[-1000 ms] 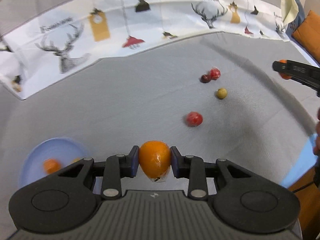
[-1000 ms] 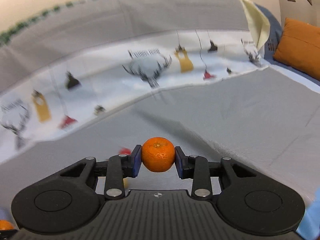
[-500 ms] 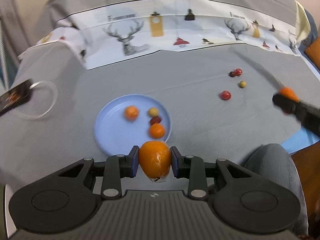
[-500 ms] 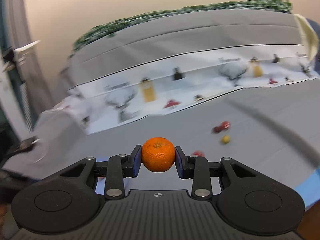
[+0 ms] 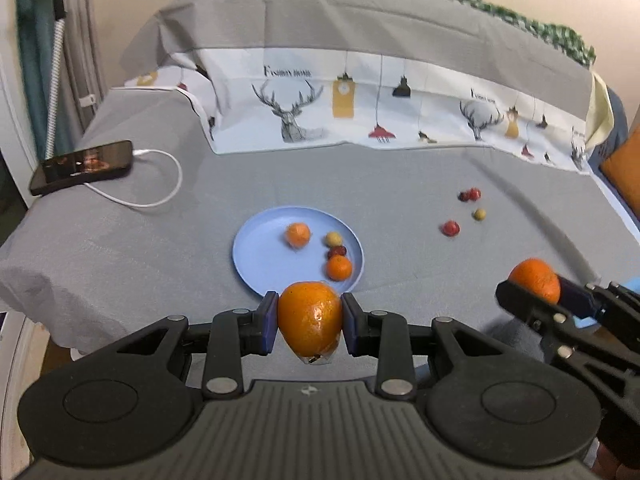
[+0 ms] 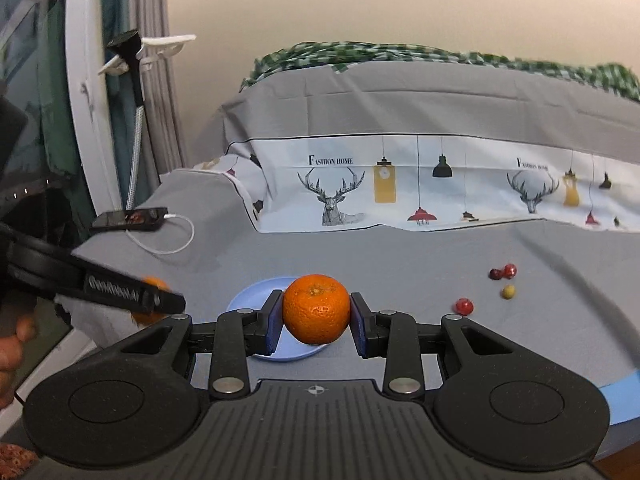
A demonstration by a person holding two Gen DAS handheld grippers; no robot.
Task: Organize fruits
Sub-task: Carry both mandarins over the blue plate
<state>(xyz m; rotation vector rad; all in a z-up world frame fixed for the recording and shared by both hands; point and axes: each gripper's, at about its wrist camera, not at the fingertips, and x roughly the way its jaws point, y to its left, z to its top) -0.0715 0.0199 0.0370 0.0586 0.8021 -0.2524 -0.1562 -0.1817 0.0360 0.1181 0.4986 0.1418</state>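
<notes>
My left gripper (image 5: pixel 309 320) is shut on an orange (image 5: pixel 310 322), held near the front rim of a light blue plate (image 5: pixel 256 252) on the grey bed. The plate holds two small oranges, a yellow fruit and a dark red fruit. My right gripper (image 6: pixel 316 316) is shut on a mandarin (image 6: pixel 316 308); it also shows in the left wrist view (image 5: pixel 536 284), right of the plate. A red fruit (image 5: pixel 450 228), a yellow fruit (image 5: pixel 479 214) and two red fruits (image 5: pixel 470 195) lie loose on the bed, right of the plate.
A phone (image 5: pixel 82 166) with a white charging cable (image 5: pixel 160 196) lies at the bed's far left. A deer-print sheet (image 5: pixel 360 116) spans the back. An orange cushion (image 5: pixel 624 168) sits at the far right. The bed's front edge is just below the plate.
Both grippers have pulled back and swung left with their fruit still held. The plate, phone and the whole bed have come into view. My right gripper now sits close beside the left one.
</notes>
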